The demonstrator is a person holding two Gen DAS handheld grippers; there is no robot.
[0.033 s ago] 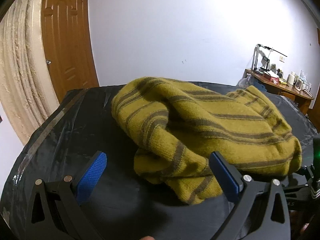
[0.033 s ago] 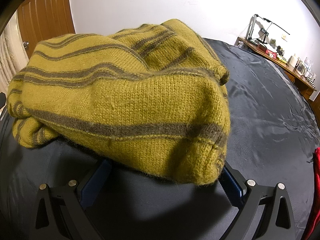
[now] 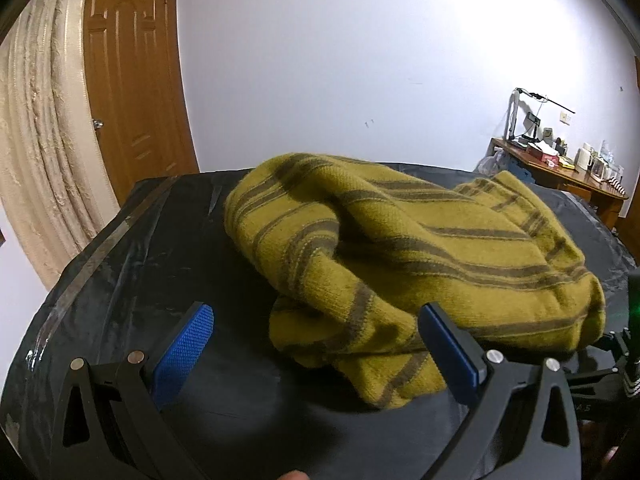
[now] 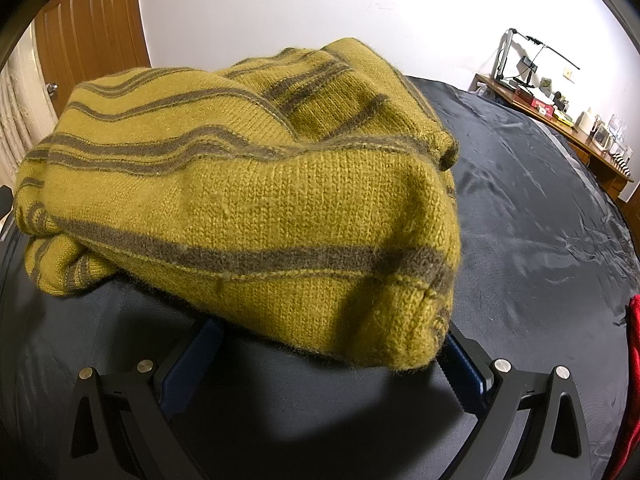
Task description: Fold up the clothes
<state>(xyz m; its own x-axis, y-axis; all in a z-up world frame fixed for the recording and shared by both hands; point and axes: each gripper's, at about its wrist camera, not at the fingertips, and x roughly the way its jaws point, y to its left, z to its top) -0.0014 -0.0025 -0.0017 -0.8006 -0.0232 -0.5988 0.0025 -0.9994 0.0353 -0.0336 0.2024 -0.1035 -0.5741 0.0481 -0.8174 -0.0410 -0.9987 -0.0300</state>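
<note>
While the mustard striped sweater [image 3: 420, 264] sits bunched mid-frame on the black-covered bed [image 3: 132, 264], the left hand-held gripper [image 3: 316, 344] is wide open, holding nothing. Right hand-held gripper [image 4: 328, 352] gapes too, fingertips tucked under the sweater's near edge.

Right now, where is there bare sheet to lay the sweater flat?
The widest bare patch of black sheet runs from the sweater right toward the desk; a red cloth borders its near right corner. A narrower strip lies left of the sweater, up to the taped edge. The near middle is crowded: both open hand-held grippers flank the sweater.
</note>
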